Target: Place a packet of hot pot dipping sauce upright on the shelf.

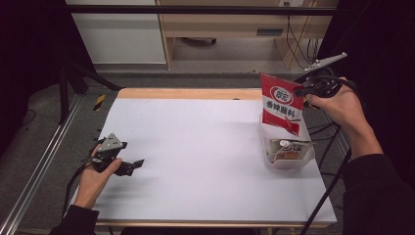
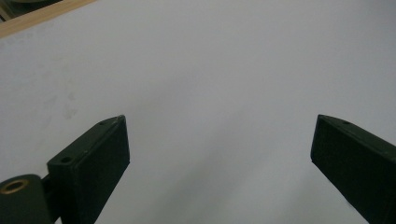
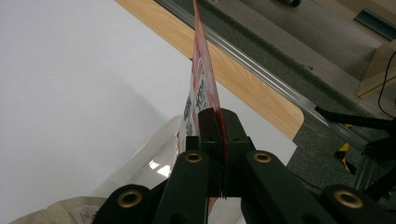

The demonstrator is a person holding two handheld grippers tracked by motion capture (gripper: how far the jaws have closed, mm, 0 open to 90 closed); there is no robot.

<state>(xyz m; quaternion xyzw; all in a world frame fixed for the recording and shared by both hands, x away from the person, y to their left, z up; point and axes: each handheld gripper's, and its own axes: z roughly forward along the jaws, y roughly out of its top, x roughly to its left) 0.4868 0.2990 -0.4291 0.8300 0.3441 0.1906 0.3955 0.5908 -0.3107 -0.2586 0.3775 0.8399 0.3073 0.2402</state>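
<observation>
**Lowering a red packet toward the clear bin**

Starting at the left: left tongs (image 1: 138, 163) parked low over the white tabletop (image 1: 195, 156), jaws spread wide with nothing between them, seen plainly in the left gripper view as two black pads (image 2: 100, 154) apart over bare white surface. Held out of the way, probably, so as to leave the middle of the tabletop free and stand ready if the bin needs steadying. Well apart from everything the other hand is working on.

Moving right: clear plastic bin (image 1: 274, 164) sitting near the tabletop's right edge, below and slightly left of the right tongs, already holding a pale packet (image 1: 288, 149) lying on its side.

Further right: right tongs (image 1: 299, 89) clamped shut on the top right corner of the red snack packet (image 1: 280, 104), the thin edge pinched flat between the pads (image 3: 212, 126). Gripped by that upper corner so that the packet hangs straight down beneath the tongs, its lower end at or just inside the bin's far rim, though whether touching cannot be told. Judged as the placing step: hanging upright makes dropping into the narrow opening easier, beside the pale packet.
</observation>
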